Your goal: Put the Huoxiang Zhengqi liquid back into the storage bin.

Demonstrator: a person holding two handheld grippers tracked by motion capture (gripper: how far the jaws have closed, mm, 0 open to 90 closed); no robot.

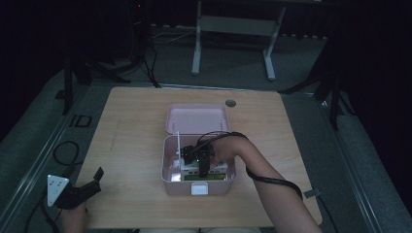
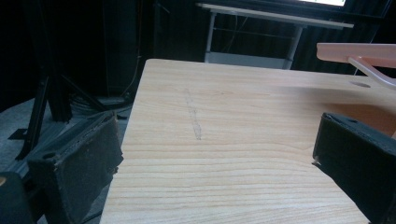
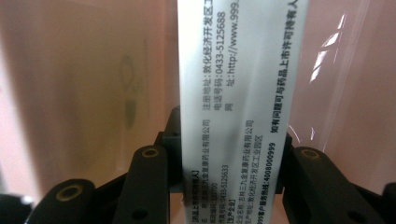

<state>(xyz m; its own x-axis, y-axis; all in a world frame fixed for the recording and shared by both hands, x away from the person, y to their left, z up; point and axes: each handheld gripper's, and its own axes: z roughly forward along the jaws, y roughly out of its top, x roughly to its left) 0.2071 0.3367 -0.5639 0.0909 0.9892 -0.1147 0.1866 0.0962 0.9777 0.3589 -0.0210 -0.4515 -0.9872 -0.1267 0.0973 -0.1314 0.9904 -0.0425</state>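
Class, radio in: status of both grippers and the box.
Right gripper shut on white carton, inside pink box. Left gripper open, idle at table edge. Nothing blocking.

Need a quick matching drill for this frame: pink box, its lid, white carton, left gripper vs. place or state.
Things:
1. pink box
2. lid
3. white carton
4. left gripper

States:
a. flipped open behind the box
b. clamped in the right gripper
c. open, at the table's near left corner
d. mid-table, holding packs

Pairs: 1-d, 2-a, 3-b, 4-c
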